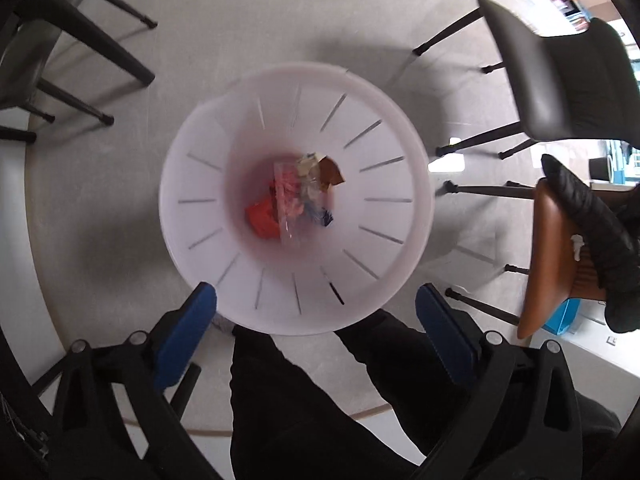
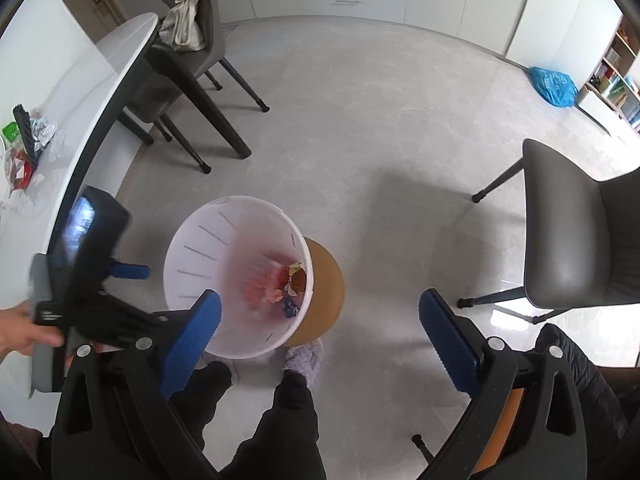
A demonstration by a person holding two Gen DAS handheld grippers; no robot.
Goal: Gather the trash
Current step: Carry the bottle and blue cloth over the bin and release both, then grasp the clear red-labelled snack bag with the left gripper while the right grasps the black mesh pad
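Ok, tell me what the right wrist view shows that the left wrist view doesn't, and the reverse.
Only the right wrist view shows the white table with leftover trash still on it, the left gripper from outside, the blue bag on the floor and the cloth on a chair.

Only the left wrist view looks straight down into the white bin, with a clear wrapper on top.

Both show the bin holding an orange-red scrap and a brown piece, open blue pads with nothing between them, and the person's dark trouser legs.

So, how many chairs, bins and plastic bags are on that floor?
Grey chairs: 3
Brown chair: 1
White bin: 1
Blue bag: 1
Total: 6
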